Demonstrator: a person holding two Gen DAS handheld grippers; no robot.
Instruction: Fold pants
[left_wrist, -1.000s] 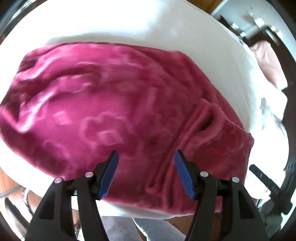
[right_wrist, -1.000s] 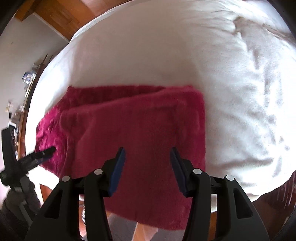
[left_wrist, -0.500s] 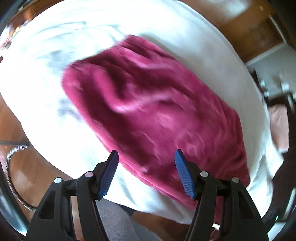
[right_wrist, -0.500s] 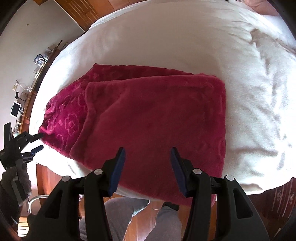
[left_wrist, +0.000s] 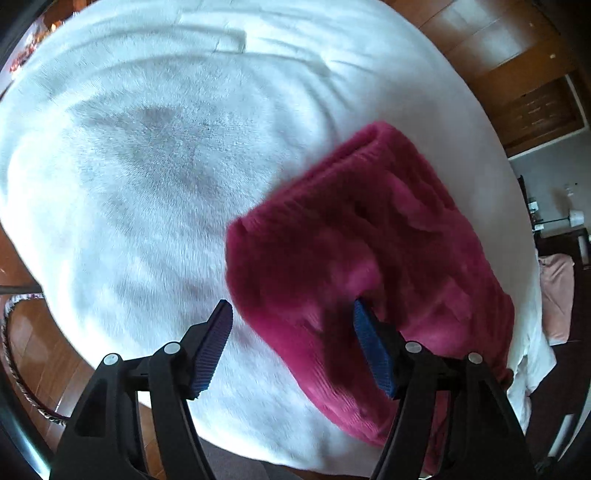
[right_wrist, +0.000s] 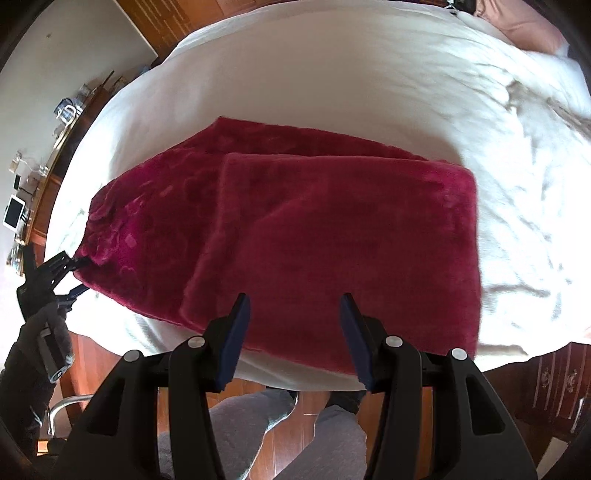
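I have the pants, a plush crimson pair, lying folded on the white bed directly ahead of my right gripper. Its jaws stand apart with nothing between them, hovering over the near edge of the fabric without touching it. A doubled-over upper layer sits just beyond those fingertips, and a lower layer with a faint embossed pattern runs out to the left of the gripper.

At that far left end I can see my left gripper, its tips at the corner of the pants. From its own camera, the left gripper has its jaws opening. Its right finger is against or dipping into the pile of the pants, though the blur keeps me from saying which; the left finger is over bare white bedding, clear of the fabric. The pants' end lies between and to the right of those fingers, unpinched.

Below my right gripper, a person's grey-trousered legs stand on a wooden floor.
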